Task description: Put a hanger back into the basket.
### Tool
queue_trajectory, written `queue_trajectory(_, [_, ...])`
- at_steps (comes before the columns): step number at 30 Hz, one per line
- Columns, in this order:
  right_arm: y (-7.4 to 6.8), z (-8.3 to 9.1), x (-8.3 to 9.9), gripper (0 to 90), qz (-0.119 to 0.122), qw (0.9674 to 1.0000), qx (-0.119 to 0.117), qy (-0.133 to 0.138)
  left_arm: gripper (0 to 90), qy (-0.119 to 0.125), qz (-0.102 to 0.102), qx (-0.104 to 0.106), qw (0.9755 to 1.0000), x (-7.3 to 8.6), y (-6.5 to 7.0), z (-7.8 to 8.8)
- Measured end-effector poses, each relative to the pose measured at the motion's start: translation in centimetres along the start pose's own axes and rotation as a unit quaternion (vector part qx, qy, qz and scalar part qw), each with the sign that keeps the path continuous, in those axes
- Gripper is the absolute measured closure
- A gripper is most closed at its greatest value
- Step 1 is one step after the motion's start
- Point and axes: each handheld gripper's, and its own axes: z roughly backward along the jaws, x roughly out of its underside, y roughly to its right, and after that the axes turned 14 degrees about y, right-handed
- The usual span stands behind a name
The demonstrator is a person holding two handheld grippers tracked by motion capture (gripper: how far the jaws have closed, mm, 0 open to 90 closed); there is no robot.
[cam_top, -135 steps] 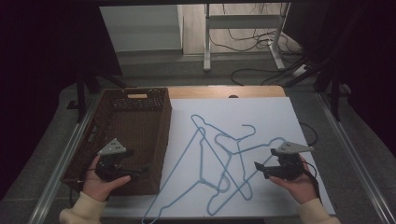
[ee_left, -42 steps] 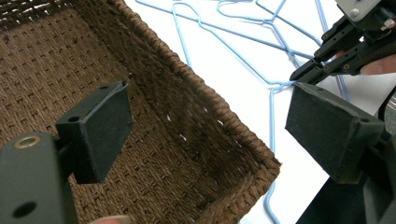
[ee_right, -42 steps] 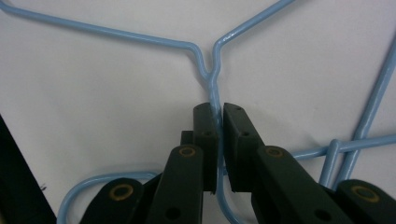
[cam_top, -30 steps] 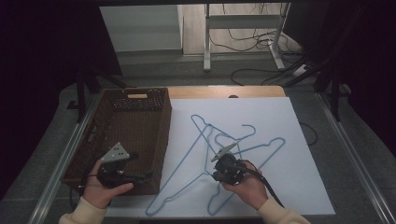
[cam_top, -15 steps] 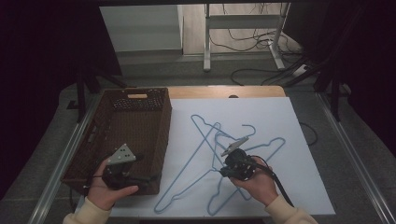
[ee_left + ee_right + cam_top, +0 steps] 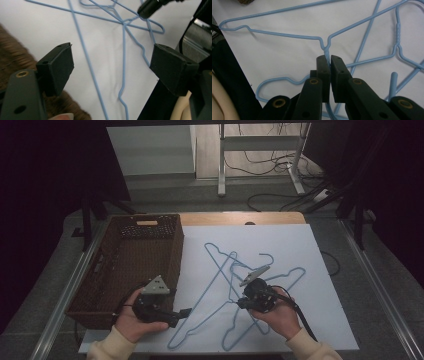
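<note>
The right claw [image 6: 329, 65] was clamped on the twisted neck of a blue wire hanger [image 6: 287, 36]; the left claw [image 6: 113, 68] stood apart near the wicker basket [image 6: 125, 265]

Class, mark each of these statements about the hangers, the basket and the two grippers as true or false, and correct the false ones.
1. The right gripper is shut on the neck of a blue hanger. True.
2. The left gripper is shut on a hanger. False: its jaws stand wide apart, with hanger wire on the sheet below them, ungripped.
3. The basket holds a hanger. False: nothing shows inside it; the hangers lie on the white sheet.
4. The basket stands left of the sheet in the high view. True.
5. The hangers lie neatly apart. False: their wires cross one another.
</note>
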Motion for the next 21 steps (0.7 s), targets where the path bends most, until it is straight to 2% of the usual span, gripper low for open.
queue_trajectory(3, [0.0,0.1,0.0,85.9,-0.002,1.0000,0.000,0.001,19.9,-0.015,-0.008,0.010,0.9998,-0.1,0.6,-1.4])
queue_trajectory(7, [0.0,0.1,0.0,85.9,-0.001,1.0000,0.000,0.001,21.3,-0.031,0.000,0.018,0.9994,-0.1,1.5,-3.4])
queue_trajectory(11, [-0.1,0.2,0.0,85.9,0.000,1.0000,-0.001,0.001,22.0,-0.044,-0.010,0.026,0.9986,0.0,2.4,-5.5])
queue_trajectory(16, [-0.2,0.3,0.0,85.9,0.001,1.0000,-0.003,0.001,23.9,-0.069,-0.018,0.036,0.9968,0.1,2.8,-8.1])
queue_trajectory(19, [-0.2,0.3,0.0,85.9,0.000,1.0000,-0.003,0.001,26.8,-0.080,-0.013,0.039,0.9959,0.3,2.8,-9.7])
queue_trajectory(21, [-0.2,0.3,0.0,85.9,0.000,1.0000,-0.003,0.001,32.7,-0.091,-0.007,0.041,0.9949,0.5,2.6,-10.9])
